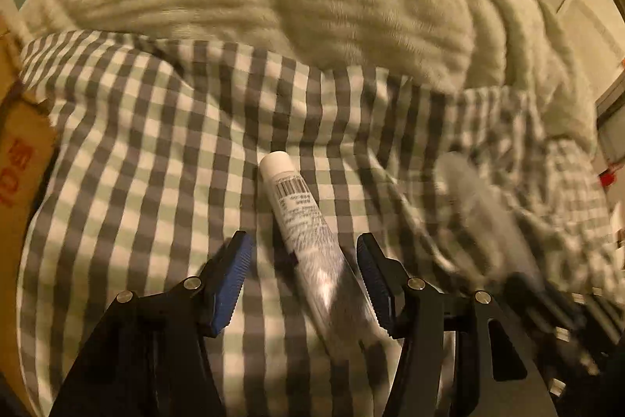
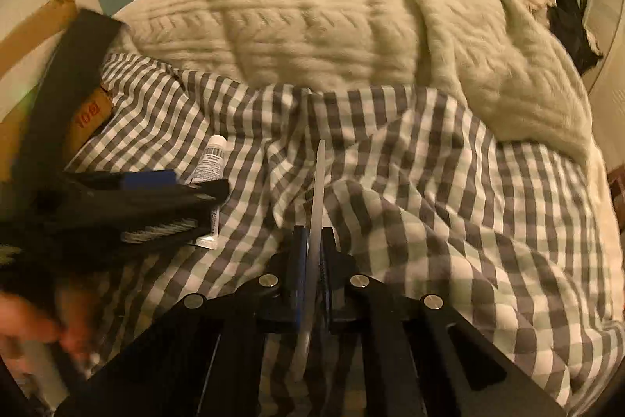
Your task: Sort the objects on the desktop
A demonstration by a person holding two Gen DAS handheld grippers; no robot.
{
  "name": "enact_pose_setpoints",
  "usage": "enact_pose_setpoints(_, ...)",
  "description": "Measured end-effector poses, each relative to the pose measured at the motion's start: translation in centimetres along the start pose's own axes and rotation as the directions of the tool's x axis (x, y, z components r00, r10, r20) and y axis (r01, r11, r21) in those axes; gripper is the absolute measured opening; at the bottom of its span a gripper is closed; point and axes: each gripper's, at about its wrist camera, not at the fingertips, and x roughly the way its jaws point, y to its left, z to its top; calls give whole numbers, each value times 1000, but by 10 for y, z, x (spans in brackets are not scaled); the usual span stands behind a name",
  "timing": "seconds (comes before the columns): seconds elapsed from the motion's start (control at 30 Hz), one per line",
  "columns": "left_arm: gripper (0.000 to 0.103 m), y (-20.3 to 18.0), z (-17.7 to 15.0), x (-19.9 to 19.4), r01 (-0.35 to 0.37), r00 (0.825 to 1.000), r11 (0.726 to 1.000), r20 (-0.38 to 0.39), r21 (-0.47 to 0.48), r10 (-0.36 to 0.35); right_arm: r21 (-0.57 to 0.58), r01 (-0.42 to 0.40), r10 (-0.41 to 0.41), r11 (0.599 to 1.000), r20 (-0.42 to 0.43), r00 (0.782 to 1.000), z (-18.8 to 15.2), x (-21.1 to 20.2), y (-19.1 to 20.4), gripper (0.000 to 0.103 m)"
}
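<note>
Left gripper (image 1: 304,260): jaws wide apart, holding nothing; its blue pads (image 1: 234,272) stand either side of the tube without touching it.
Tube (image 1: 300,221): one white squeeze tube with a barcode, lying flat on the checked cover (image 1: 156,163). In the left wrist view its cap points to about 11 o'clock and its crimped tail runs back toward 5 o'clock, passing between the fingers.
Key relation: the tube's long axis lies nearly along the left gripper's reach, tilted slightly, its rear half already inside the gap and nearer the right-hand finger. Closing across it should catch the body, I judge.
Nearer hand: the left, clearly; in the right wrist view the tube sits at about 9 o'clock, partly hidden under the left gripper's frame.
Right gripper (image 2: 314,249): closed down on a thin pale flat strip (image 2: 318,182) seen edge-on, pointing to 12 o'clock; what it is I cannot tell.
Strip in left view: a blurred grey shape at 3 o'clock, probably the same thing.
Count: one tube, one strip, two grippers.
Surroundings: one cream knitted blanket (image 2: 312,26) at 12 o'clock, one cardboard box (image 1: 19,163) with red print at 9 o'clock.
Risk: the soft cover may bunch up under the fingers.
</note>
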Motion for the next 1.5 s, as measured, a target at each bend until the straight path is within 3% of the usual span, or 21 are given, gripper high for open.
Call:
enact_pose_setpoints(0.03,28,-2,-1,1,-6,1000,1000,12,13,6,10,-5,5,1000,5,1000,-1,-1,-2,6)
enact_pose_setpoints(0.07,19,-5,-3,0,-3,1000,999,20,35,3,16,-10,10,1000,10,1000,-1,-3,-4,6)
enact_pose_setpoints(0.1,17,-6,-5,-3,9,999,999,33,45,-11,25,-11,11,1000,28,1000,-2,-7,-7,6)
enact_pose_setpoints(0.3,17,-3,-19,-43,101,989,994,106,47,-106,54,-72,69,996,58,996,-4,-26,-15,3)
enact_pose_setpoints(0.5,17,-6,-20,-117,189,956,979,211,82,-202,61,-84,78,995,86,993,-5,-51,-11,3)
enact_pose_setpoints(0.6,17,-7,-8,-153,163,946,980,265,112,-187,77,-140,133,987,95,987,-3,-63,-8,3)
enact_pose_setpoints(0.73,17,7,4,-213,221,907,971,346,91,-239,44,-178,170,983,142,975,17,-103,9,3)
enact_pose_setpoints(0.8,17,29,10,-251,255,876,964,404,77,-264,4,-205,201,979,183,962,34,-132,27,3)
enact_pose_setpoints(0.87,17,54,13,-290,259,850,964,459,61,-258,-43,-237,241,971,213,947,50,-156,49,3)
enact_pose_setpoints(0.93,17,83,14,-324,221,835,974,508,43,-212,-105,-271,288,957,243,926,69,-180,81,3)
enact_pose_setpoints(1.03,17,128,12,-350,115,839,993,536,-9,-93,-196,-323,366,926,258,894,91,-204,138,3)
enact_pose_setpoints(1.17,17,198,0,-336,-31,877,992,472,-121,85,-276,-338,403,900,228,886,110,-196,211,3)
enact_pose_setpoints(1.3,17,243,-21,-298,-22,908,987,409,-162,87,-277,-333,392,901,196,899,113,-162,256,3)
enact_pose_setpoints(1.4,19,249,-32,-278,-111,910,986,385,-126,151,-270,-337,388,902,163,907,107,-139,267,5)
enact_pose_setpoints(1.43,20,247,-34,-274,-124,910,987,385,-106,156,-276,-322,371,905,148,917,104,-135,268,10)
enact_pose_setpoints(1.47,30,247,-38,-273,-121,907,988,393,-98,150,-278,-302,352,912,151,924,102,-135,265,15)
enact_pose_setpoints(1.5,41,245,-39,-273,-114,906,989,399,-96,143,-272,-281,332,920,161,930,100,-136,259,32)
